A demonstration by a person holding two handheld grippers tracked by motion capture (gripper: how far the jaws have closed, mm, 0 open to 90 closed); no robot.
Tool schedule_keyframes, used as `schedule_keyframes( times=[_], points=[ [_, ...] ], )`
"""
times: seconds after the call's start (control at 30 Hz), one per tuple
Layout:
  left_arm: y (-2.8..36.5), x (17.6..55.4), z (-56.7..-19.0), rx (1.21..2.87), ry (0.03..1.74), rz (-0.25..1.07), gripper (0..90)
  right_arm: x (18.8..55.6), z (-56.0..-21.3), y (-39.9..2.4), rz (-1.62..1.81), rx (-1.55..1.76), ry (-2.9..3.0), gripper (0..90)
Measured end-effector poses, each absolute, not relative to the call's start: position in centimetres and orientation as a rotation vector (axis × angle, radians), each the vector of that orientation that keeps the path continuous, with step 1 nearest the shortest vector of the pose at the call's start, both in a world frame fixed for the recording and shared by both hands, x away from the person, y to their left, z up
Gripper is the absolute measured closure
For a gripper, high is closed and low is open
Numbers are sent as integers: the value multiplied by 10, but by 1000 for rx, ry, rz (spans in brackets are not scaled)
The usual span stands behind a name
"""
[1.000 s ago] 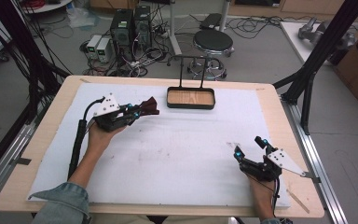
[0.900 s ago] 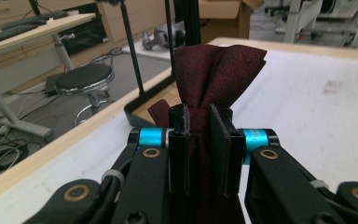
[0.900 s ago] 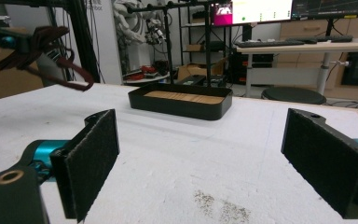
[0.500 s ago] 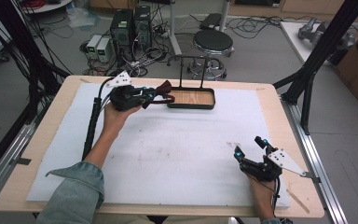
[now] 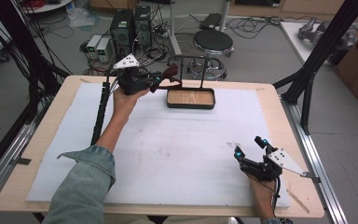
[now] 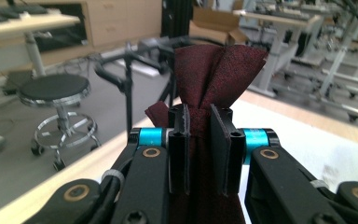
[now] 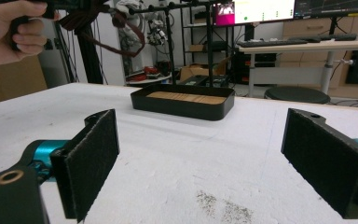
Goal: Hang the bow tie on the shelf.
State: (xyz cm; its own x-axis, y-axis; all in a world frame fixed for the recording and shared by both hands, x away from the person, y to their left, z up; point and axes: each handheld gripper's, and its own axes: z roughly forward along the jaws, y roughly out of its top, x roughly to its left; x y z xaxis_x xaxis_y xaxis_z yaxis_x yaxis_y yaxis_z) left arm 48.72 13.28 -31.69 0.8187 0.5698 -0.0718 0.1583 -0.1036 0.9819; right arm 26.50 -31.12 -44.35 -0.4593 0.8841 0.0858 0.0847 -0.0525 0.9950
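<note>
Jaws of the left gripper [image 5: 156, 83] pinch a dark-red cloth strip [image 6: 216, 70] beside the black rack [image 5: 191, 59] over the wood-floored tray [image 5: 190, 98]; draping it looks next. Right gripper [image 5: 251, 151] rests wide on the white surface [image 5: 177, 144].

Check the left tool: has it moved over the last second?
Yes. The left tool, shut on the dark red cloth, has travelled away from the person and to the right, from mid-mat to the left end of the black tray.
</note>
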Motion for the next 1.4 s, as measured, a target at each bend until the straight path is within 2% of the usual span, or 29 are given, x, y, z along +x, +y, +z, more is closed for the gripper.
schedule_keyframes(
  times=[0.13, 0.5, 0.87, 1.4],
  points=[
    [135, 495, -316, 1635, 594, 332, 776, 265, -444, -311, 1582, 1047, 1578, 103],
    [133, 508, -318, 1621, 683, 302, 776, 265, -444, -311, 1581, 1046, 1577, 103],
    [127, 521, -311, 1575, 734, 338, 776, 265, -444, -311, 1586, 1046, 1579, 103],
    [133, 545, -327, 1540, 841, 315, 771, 265, -444, -312, 1590, 1042, 1586, 103]
  ],
)
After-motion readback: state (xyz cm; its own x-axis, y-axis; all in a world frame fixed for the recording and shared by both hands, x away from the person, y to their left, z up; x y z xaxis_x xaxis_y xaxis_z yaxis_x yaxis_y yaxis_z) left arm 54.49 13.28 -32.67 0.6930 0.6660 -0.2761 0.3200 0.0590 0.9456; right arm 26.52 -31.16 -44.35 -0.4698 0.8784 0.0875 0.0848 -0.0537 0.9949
